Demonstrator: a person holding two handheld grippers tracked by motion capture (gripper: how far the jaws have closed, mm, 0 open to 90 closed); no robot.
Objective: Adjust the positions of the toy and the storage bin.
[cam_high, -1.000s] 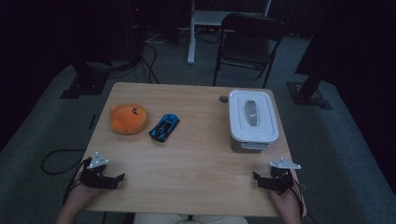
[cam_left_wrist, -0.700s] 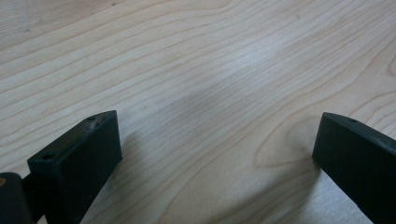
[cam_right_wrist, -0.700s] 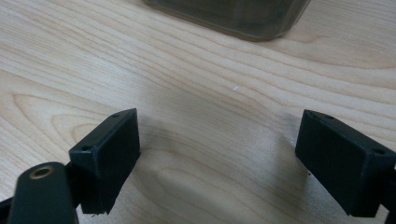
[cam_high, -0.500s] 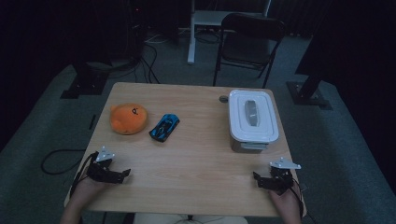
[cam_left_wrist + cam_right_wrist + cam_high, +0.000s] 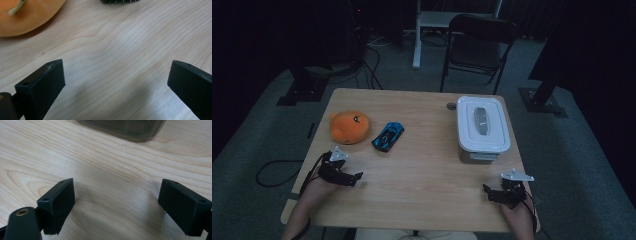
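Observation:
An orange plush toy (image 5: 349, 127) lies at the table's left, with a blue toy car (image 5: 388, 136) just to its right. A white lidded container (image 5: 482, 127) stands at the right. My left gripper (image 5: 354, 177) rests on the wood below the plush, open and holding nothing. In the left gripper view its jaws (image 5: 115, 82) stand wide apart, with the plush (image 5: 27, 15) at the top left and the car's dark edge (image 5: 120, 1) at the top. My right gripper (image 5: 488, 193) sits near the front right edge, open and holding nothing, its jaws (image 5: 116, 200) facing the container's base (image 5: 122, 127).
The wooden table (image 5: 427, 175) has bare wood between the two grippers. A small round grey object (image 5: 451, 106) lies left of the container's far corner. A dark folding chair (image 5: 479, 35) stands behind the table, and cables (image 5: 272, 170) lie on the floor at the left.
My left gripper has moved forward and to the right, closer to the plush and the car. The right gripper has stayed put.

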